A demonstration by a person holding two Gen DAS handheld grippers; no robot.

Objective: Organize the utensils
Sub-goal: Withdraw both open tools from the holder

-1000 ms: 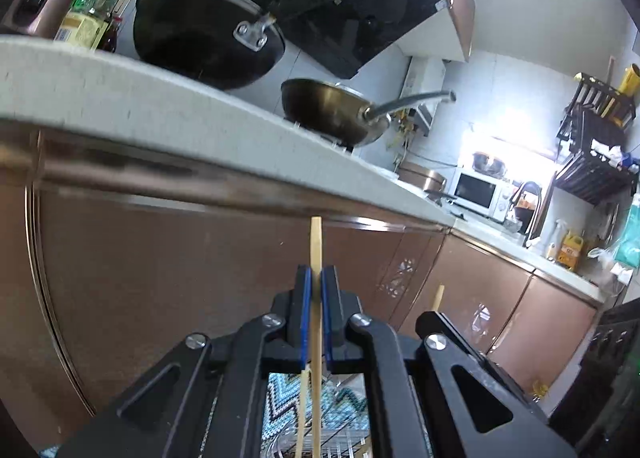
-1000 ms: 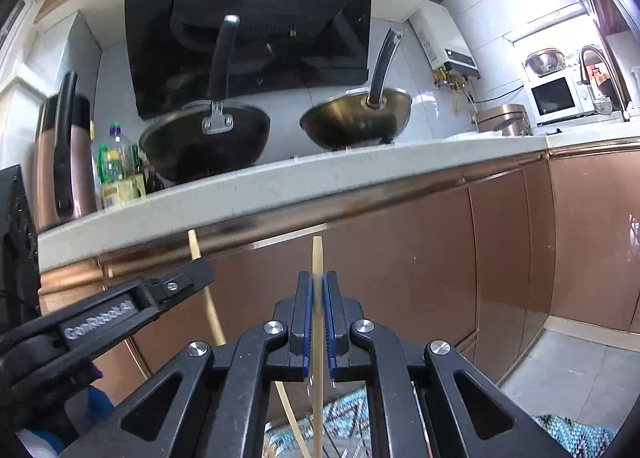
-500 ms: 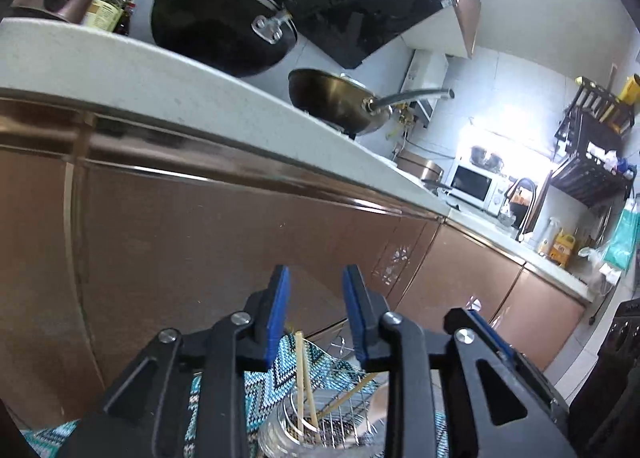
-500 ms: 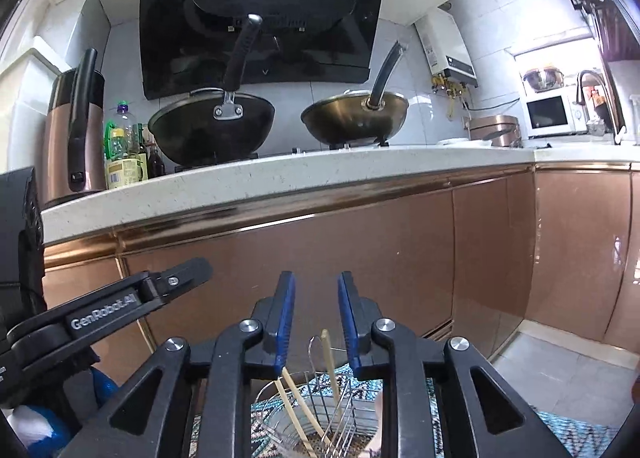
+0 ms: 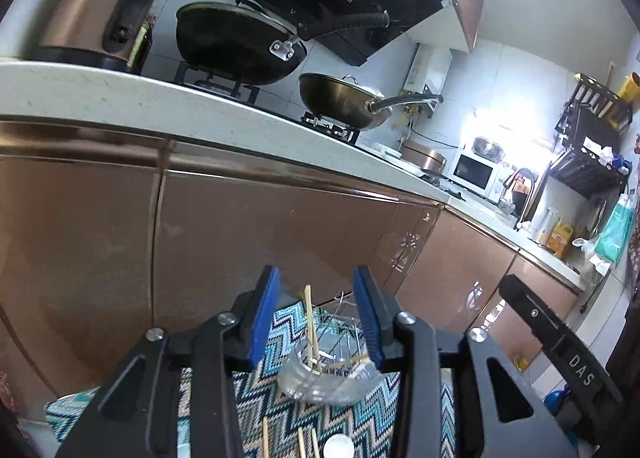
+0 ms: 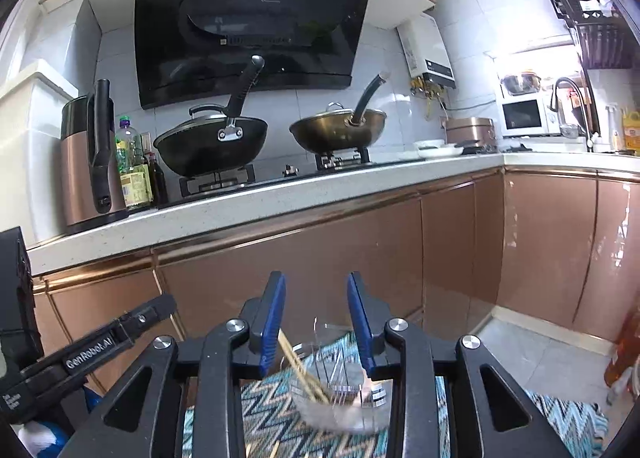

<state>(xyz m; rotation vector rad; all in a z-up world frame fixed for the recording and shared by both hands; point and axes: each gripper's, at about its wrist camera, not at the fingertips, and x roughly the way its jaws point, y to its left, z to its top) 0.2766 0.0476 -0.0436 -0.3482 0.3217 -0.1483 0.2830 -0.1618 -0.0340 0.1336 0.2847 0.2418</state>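
Partly done, by the look of it: some chopsticks [image 5: 311,328] stand in the clear holder [image 5: 326,374] on the zigzag mat [image 5: 352,424], while at least three more chopsticks [image 5: 303,443] lie loose on the mat at the near edge, so those still need picking up. Left gripper [image 5: 316,318] and right gripper [image 6: 316,324] both have jaws spreading, nothing pinched; the holder only shows through each gap. In the holder one stick is near upright, tip up, leaning slightly, with another slanted across the rim; the loose ones lie with long axes running roughly away from the camera.
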